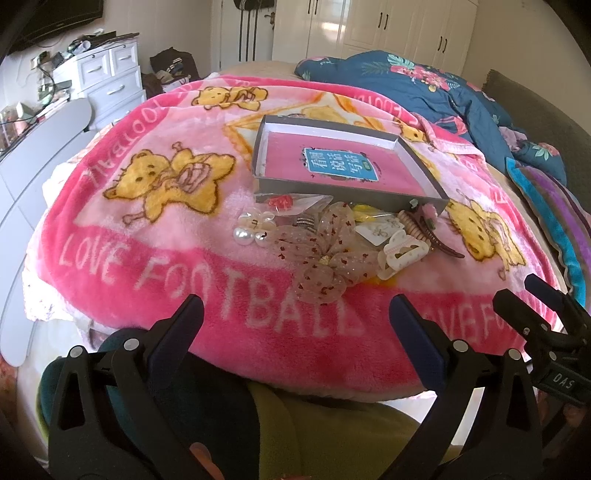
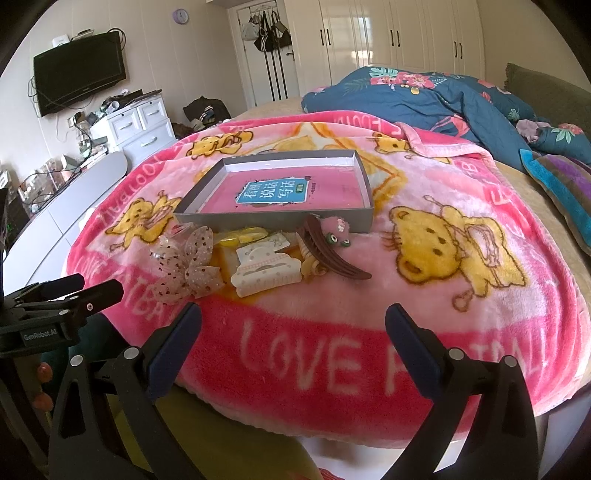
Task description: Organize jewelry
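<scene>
Both grippers, left gripper (image 1: pixel 295 317) and right gripper (image 2: pixel 293 325), hang wide open and empty. Advise taking the cream claw clip (image 2: pixel 264 271) squarely, then lowering it into the grey tray (image 2: pixel 273 218).

Each of the 2 fisheye cameras sits behind its gripper and looks forward between the 2 fingers, tilted slightly down across the bed.

The left camera faces the blanket (image 1: pixel 155 236) from the near edge of the bed, with the left gripper (image 1: pixel 295 317) at the bottom of frame and the right gripper (image 1: pixel 532 291) at the lower right.

The right camera stands just beside it, to the right, with the right gripper (image 2: pixel 293 321) at the bottom and the left gripper (image 2: pixel 88 286) at the lower left.

Both views share the tray (image 1: pixel 424 162) (image 2: pixel 364 173), the pile of hair clips (image 1: pixel 400 251) (image 2: pixel 264 269) in front of it, and the wardrobe (image 1: pixel 406 29) (image 2: pixel 406 33) at the far wall.
</scene>
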Demonstrator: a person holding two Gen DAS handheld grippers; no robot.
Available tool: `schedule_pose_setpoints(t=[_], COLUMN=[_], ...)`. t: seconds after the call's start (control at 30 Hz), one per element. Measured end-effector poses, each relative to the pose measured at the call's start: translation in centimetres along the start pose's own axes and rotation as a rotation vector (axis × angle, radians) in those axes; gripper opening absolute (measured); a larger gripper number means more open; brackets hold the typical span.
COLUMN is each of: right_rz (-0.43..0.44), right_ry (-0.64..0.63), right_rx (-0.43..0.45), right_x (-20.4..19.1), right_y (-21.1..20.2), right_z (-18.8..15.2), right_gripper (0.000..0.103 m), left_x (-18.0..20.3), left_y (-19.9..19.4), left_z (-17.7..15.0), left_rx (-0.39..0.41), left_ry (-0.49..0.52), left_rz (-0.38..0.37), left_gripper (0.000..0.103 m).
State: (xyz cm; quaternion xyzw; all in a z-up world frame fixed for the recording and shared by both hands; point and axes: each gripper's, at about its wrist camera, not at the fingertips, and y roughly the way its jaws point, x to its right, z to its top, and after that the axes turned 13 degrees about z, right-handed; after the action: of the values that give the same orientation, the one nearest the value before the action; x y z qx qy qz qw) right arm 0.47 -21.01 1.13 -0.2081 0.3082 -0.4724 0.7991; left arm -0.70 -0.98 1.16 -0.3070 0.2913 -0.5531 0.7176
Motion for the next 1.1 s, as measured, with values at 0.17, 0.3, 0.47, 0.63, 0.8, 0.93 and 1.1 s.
schedule_pose_setpoints(t=[0.17,0.3,0.47,0.63,0.8,0.93,1.1], right_rz=[0.009,0.012,0.026,0.032,0.046,0.058,0.084], right_ry=[-0.001,-0.003,-0.003,-0.012,-0.017,-0.015,-0.017], right_rx=[-0.003,-0.008,-0.009,-0.021,-0.043,-0.055,-0.065], right_x=[-0.6,-0.7,-0.5,-0.6,-0.7,-0.6,-0.5], right_y=[0.1,0.3,0.5,0.9,1.6,2.2,3.2], right_z=[0.4,0.5,0.3,0.4,0.8,1.3,2.3], right_gripper=[0.099,0.099,0.099,0.099,0.099,0.099,0.099], left_x=[0.1,0.1,0.2,-0.7,-2.1,-3.0,-4.0], left_y=[-0.1,-0.1,-0.2,0.4,0.9,1.1,1.7], left_z=[0.0,0.1,0.1,0.2,0.4,0.4,0.5], left_rx=[0.003,0.002,0.002,-0.002,-0.009,-0.01,-0.016], left_ry=[-0.003,-0.003,-0.005,-0.019,-0.056,-0.077,-0.091], left_rz=[0.0,0.0,0.0,0.0,0.011,0.021,0.034], left_gripper=[0.094,0.094,0.094,0.094,0.094,0.094,0.094])
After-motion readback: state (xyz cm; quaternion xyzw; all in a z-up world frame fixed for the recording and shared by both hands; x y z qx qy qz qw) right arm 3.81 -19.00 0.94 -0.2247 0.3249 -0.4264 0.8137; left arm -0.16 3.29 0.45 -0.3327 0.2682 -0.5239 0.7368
